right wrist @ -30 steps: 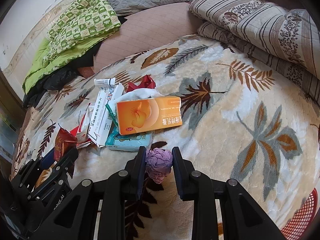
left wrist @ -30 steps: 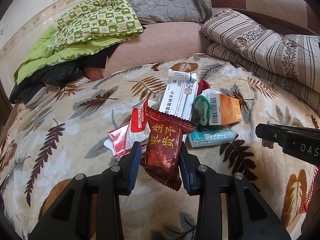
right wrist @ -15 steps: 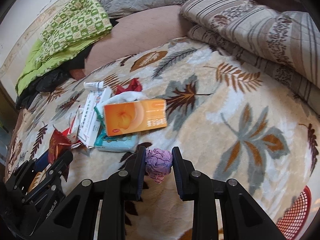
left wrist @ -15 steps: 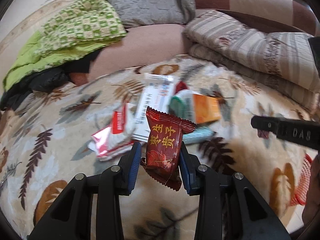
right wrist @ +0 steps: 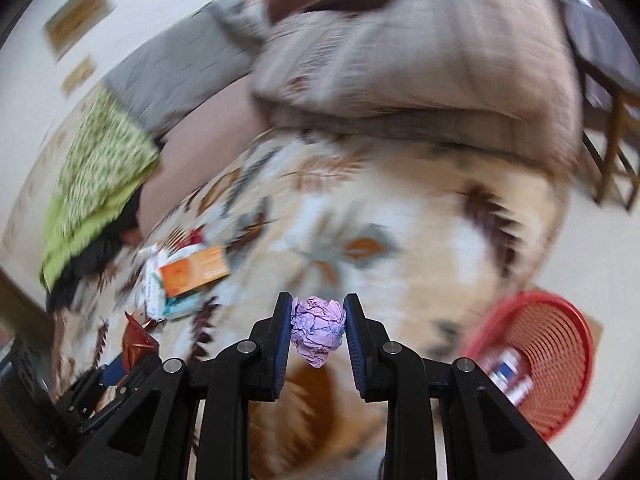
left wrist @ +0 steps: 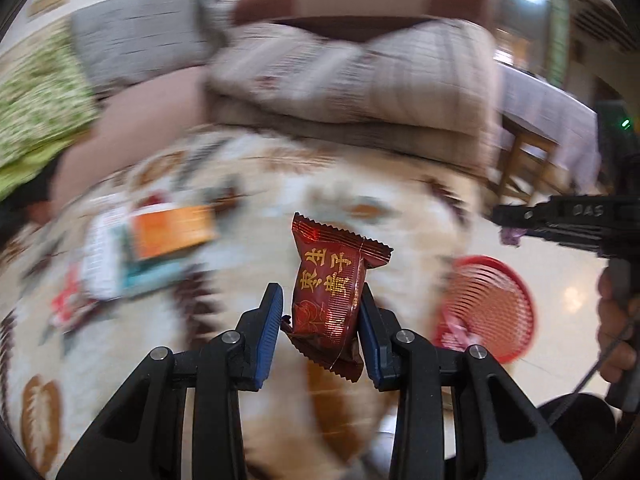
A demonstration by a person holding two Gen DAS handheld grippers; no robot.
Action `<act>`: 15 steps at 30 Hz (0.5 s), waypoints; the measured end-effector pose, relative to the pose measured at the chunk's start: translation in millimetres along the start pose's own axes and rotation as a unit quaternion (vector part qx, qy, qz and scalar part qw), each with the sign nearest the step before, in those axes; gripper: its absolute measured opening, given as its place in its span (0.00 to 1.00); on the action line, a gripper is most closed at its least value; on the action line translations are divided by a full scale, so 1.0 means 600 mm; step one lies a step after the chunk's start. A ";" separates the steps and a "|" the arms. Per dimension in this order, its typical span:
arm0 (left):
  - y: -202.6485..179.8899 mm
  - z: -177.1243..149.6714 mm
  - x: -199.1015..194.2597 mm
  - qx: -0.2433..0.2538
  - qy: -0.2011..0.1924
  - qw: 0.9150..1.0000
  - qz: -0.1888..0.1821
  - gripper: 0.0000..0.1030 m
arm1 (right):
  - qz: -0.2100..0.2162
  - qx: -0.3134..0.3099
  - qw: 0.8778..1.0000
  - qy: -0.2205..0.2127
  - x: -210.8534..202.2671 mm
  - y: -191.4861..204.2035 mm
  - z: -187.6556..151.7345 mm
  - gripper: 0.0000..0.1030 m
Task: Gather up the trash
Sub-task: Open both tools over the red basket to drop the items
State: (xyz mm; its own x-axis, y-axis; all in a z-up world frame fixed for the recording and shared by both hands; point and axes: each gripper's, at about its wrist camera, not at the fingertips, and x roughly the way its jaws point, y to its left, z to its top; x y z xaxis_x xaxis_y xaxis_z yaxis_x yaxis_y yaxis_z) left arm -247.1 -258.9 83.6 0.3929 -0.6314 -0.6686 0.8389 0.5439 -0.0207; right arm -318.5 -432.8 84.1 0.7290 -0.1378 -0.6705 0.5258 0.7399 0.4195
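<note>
My left gripper (left wrist: 320,320) is shut on a dark red snack packet (left wrist: 328,292) with gold characters, held above the leaf-patterned blanket (left wrist: 160,352). My right gripper (right wrist: 317,330) is shut on a crumpled purple paper ball (right wrist: 318,330). A red mesh basket stands on the floor off the bed's right edge, in the left wrist view (left wrist: 490,312) and in the right wrist view (right wrist: 548,364), with some packaging inside it. The right gripper also shows at the right of the left wrist view (left wrist: 508,220). The other trash, an orange box (right wrist: 194,270) and white boxes, lies blurred on the blanket to the left.
Folded striped quilts (left wrist: 360,92) and a grey pillow (left wrist: 136,40) lie at the back of the bed. A green checked blanket (right wrist: 100,168) lies at the left. A wooden chair (right wrist: 612,136) stands on the pale floor at the right.
Both grippers have swung to the right with their loads. The trash pile has slid to the left of both views and the red basket has come into view at the right.
</note>
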 end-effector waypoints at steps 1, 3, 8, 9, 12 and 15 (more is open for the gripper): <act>-0.024 0.005 0.009 0.008 0.005 1.000 -0.021 0.34 | -0.004 0.017 1.000 0.002 -0.014 -0.036 -0.005 0.27; -0.073 0.017 0.032 0.022 0.017 0.998 -0.061 0.34 | -0.013 0.049 0.999 0.002 -0.039 -0.105 -0.017 0.27; -0.185 0.031 0.098 0.059 0.050 0.988 -0.135 0.34 | -0.046 0.116 0.992 -0.007 -0.089 -0.243 -0.049 0.27; -0.206 0.032 0.113 0.067 0.058 0.986 -0.143 0.34 | -0.052 0.124 0.991 -0.009 -0.093 -0.260 -0.054 0.27; -0.247 0.034 0.155 0.072 0.085 0.978 -0.174 0.34 | -0.041 0.170 0.985 -0.008 -0.097 -0.317 -0.070 0.27; -0.268 0.035 0.180 0.076 0.101 0.976 -0.180 0.34 | -0.043 0.192 0.980 -0.010 -0.093 -0.349 -0.076 0.27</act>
State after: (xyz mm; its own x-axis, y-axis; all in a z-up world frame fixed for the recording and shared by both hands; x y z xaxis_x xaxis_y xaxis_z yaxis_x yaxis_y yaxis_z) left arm -331.4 -426.4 30.4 -0.0069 -0.6367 -0.7711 0.9608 0.2094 -0.1815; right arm -489.1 -550.1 5.5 0.6807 -0.2047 -0.7034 0.7095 0.4233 0.5634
